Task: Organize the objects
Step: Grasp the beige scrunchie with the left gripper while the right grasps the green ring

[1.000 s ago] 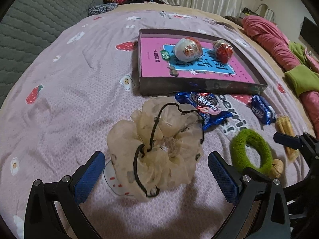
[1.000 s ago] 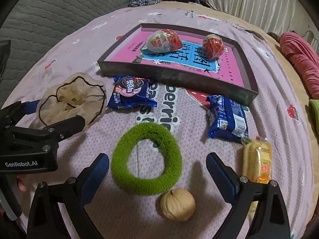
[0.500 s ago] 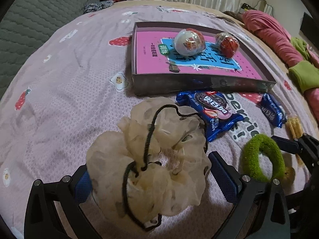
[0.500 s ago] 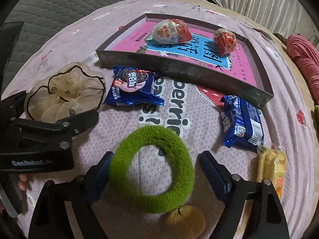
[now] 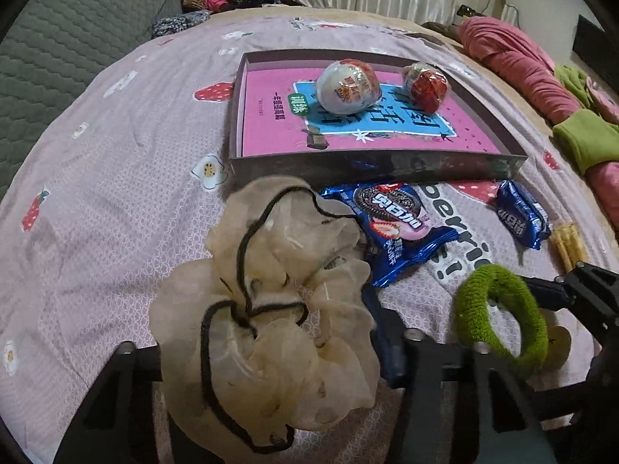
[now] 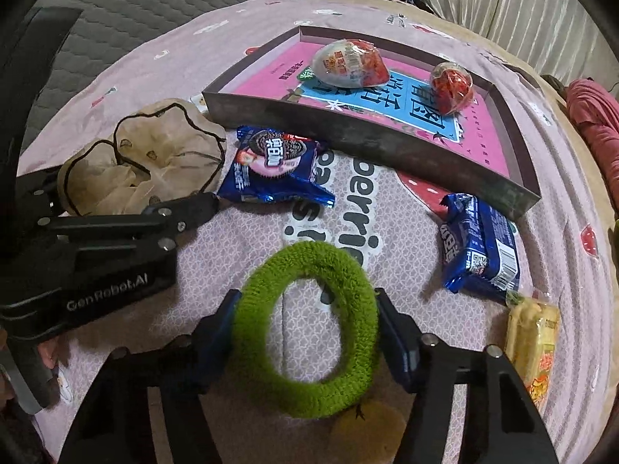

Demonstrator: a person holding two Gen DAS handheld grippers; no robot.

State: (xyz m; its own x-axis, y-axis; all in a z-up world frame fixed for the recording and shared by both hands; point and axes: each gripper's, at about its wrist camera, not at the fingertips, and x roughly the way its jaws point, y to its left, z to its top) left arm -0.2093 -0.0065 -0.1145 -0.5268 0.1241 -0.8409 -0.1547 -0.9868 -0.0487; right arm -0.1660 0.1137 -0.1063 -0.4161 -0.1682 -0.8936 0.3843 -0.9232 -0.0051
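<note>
On the bed, two eggs [image 6: 350,62] lie in the tray [image 6: 363,143]; left gripper [image 5: 267,352] has just closed on the cream scrunchie [image 5: 271,309], right gripper [image 6: 305,332] on the green scrunchie [image 6: 305,328], snacks [image 6: 276,166] still outside.

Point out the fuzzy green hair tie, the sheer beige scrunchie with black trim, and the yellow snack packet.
fuzzy green hair tie [image 6: 305,263], right wrist view, top of its loop.
sheer beige scrunchie with black trim [image 5: 278,255], left wrist view, upper ruffles.
yellow snack packet [image 6: 536,342], right wrist view, wrapper middle.
</note>
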